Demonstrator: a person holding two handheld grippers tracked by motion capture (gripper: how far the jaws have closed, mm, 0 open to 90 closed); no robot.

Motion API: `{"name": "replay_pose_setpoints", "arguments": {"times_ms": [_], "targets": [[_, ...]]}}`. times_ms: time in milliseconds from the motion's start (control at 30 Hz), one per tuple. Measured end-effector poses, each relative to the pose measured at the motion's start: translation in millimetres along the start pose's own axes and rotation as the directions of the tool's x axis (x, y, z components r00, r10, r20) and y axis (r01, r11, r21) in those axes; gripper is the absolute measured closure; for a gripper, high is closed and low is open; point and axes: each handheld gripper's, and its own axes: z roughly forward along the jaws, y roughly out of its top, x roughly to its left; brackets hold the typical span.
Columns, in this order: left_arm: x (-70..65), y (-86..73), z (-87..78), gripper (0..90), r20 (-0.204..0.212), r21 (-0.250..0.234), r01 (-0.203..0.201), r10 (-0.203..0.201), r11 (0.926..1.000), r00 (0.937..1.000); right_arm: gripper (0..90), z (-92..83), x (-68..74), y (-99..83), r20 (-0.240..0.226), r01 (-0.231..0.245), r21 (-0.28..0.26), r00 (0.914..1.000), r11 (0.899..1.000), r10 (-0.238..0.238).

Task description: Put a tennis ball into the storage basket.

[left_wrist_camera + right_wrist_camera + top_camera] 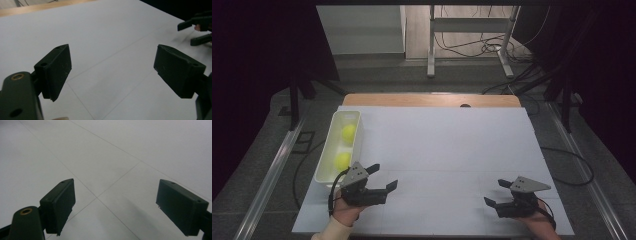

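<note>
Left gripper (383, 176): near edge of the table (452, 150), jaws wide, nothing in them.
Right gripper (497, 192): near edge too, jaws wide, empty.
Balls: near ball (342, 160) and far ball (349, 133), both in the tray (357, 137), just beyond the left gripper.

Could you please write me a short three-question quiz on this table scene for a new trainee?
1. How many yellow balls lie in the white bin?
2. True or false: the left gripper holds a ball.
3. Which gripper is nearer the bin: A left, B right gripper?

Key: 1. Two, both inside the bin. 2. False; its jaws stand open with nothing between them. 3. A; it sits just beside the bin's near end.
</note>
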Motion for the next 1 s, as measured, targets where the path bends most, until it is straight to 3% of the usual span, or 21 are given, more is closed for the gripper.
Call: {"name": "replay_pose_setpoints", "arguments": {"times_ms": [267, 700, 1000], "targets": [[-5.2, -14.8, 15.6, 15.3, 0.023, 0.069, -0.011, 0.009, 0.9976, 0.9997, 16.1, 0.2, 0.7, -1.5, -0.011, -0.009, 0.0, 0.9999, 1.0, 0.009], [7.5, -24.3, 12.3, 15.3, -0.017, 0.078, 0.022, -0.021, 0.9967, 0.9996, 16.0, -0.1, 2.3, -1.4, -0.011, -0.003, 0.009, 0.9999, 1.0, 0.003], [12.3, -26.2, 11.4, 15.3, -0.008, 0.076, 0.031, -0.031, 0.9966, 0.9995, 16.0, 2.1, 1.9, -1.8, -0.017, -0.009, 0.007, 0.9998, 1.0, 0.009]]}}
